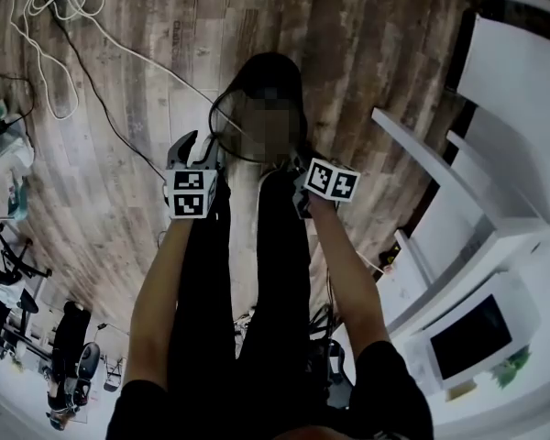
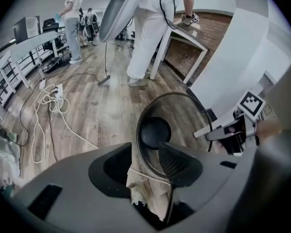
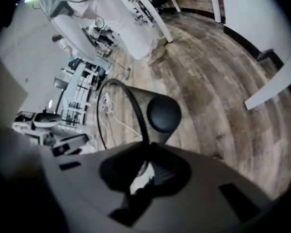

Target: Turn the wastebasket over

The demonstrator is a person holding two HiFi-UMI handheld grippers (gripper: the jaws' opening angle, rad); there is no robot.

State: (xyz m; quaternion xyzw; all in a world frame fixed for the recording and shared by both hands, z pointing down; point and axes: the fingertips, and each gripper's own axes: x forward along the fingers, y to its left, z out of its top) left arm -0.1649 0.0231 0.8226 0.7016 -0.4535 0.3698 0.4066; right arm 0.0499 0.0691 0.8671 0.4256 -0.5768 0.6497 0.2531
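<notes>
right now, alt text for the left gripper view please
A black mesh wastebasket, mouth toward the camera, hangs over a wood floor, its rim between the open jaws of the left gripper. At right, the right gripper grips the rim.

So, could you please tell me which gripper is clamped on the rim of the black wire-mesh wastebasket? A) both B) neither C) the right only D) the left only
C: the right gripper has its fingers closed on the rim of the black wire-mesh wastebasket, while the left gripper has its fingers wide apart around that rim.
</notes>
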